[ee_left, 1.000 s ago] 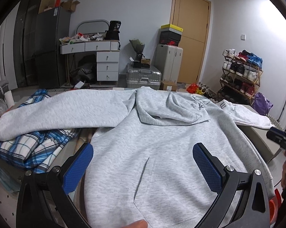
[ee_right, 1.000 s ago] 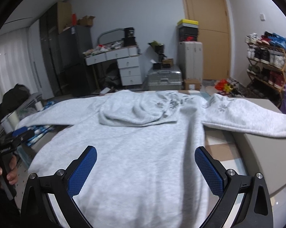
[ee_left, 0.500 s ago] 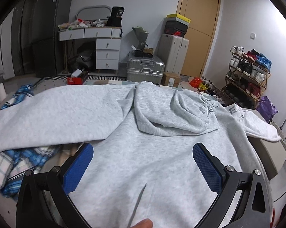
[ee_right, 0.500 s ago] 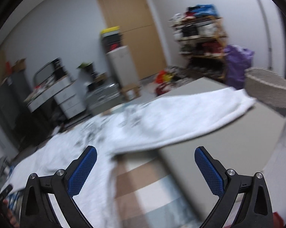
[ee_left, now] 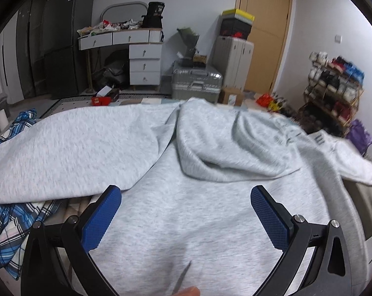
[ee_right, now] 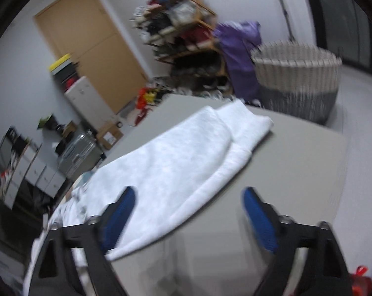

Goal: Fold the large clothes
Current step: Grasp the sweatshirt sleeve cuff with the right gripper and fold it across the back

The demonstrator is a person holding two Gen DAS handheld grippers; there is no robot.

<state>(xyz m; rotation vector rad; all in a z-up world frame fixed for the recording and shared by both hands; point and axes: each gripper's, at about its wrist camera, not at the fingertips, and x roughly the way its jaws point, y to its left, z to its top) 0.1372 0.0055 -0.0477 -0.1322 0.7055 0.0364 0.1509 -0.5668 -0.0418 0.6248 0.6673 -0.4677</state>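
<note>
L gripper (ee_left: 186,218) hangs over hoodie (ee_left: 198,222) front, jaws spread wide, blue pads (ee_left: 100,218) apart w/ nothing pinched; cloth lies below them, contact not confirmed. Fingertip (ee_left: 186,291) shows at bottom edge of left view.

Hoodie: light grey, laid front-up across table (ee_right: 297,172), hood (ee_left: 230,148) flopped down onto chest. One sleeve (ee_left: 62,153) stretches to left of left view, lying over plaid cloth (ee_left: 15,219). Other sleeve (ee_right: 186,162) runs out to the right onto bare grey tabletop, cuff (ee_right: 252,125) near far edge.

R gripper (ee_right: 187,215) sits over that sleeve near its lower hem, view rolled and blurred. Jaws have just been closing but remain apart; sleeve edge lies between them, pads not pressing on it as far as blur allows. One pad (ee_right: 116,218) is over cloth, other over bare table.

Surrounds: door (ee_left: 264,24), suitcase (ee_left: 197,80), drawers (ee_left: 144,64), shoe rack (ee_left: 334,91). Right view adds striped basket (ee_right: 297,81) beyond table, purple bag (ee_right: 240,56) beside it.
</note>
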